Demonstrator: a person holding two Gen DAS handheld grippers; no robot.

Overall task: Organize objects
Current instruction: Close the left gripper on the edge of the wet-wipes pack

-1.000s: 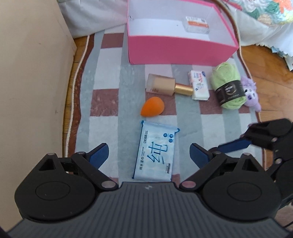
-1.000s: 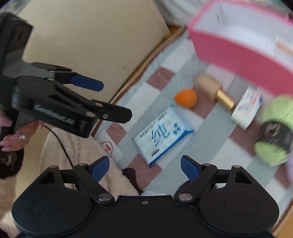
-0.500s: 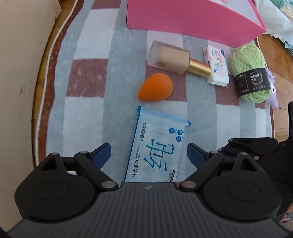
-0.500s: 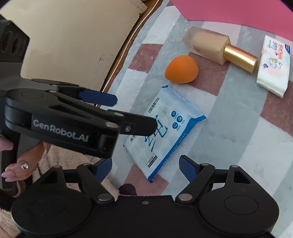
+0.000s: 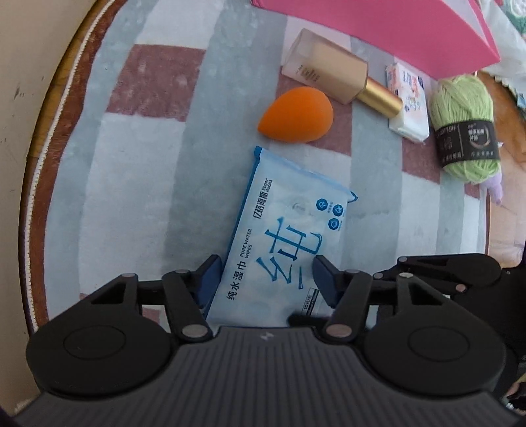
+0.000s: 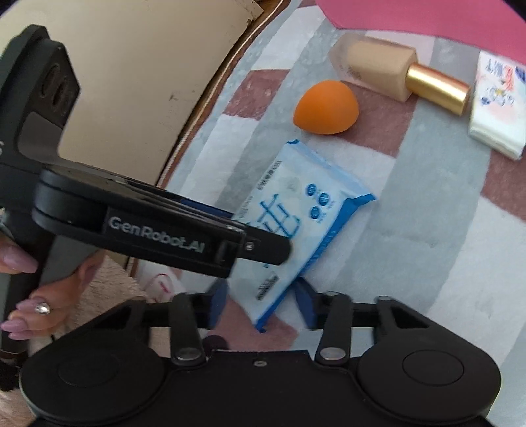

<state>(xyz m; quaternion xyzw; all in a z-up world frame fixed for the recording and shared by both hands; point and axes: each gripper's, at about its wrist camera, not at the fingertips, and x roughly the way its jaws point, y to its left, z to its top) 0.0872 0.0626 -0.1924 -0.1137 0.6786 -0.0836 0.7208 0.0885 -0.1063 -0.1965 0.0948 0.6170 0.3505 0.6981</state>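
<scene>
**A:** Where did things stand with the wet-wipes pack (image 5: 289,243)?

**B:** It lay flat on the checked rug (image 5: 138,157), just below the orange sponge (image 5: 297,115) and well short of the pink box (image 5: 394,29). The left gripper (image 5: 266,279) had just been closing, and its blue pads sat against the pack's two long edges near the lower end. The right gripper (image 6: 261,303) had also just been closing, with the pack's near corner between its fingers.

**A:** Both had a firm hold, then?

**B:** The left looked pressed on. The right I couldn't call for sure; its fingers were blurred, though the jaws seemed drawn in narrow on that corner.

**A:** What could have gone wrong?

**B:** The pack was soft and slick. Squeezed at one end only, it might have buckled and slid out when lifted, its far end drooping. Two grippers pulling differently on one pouch could have twisted it or torn the seal. And the tools were crowded together, so they might have knocked each other.
</scene>
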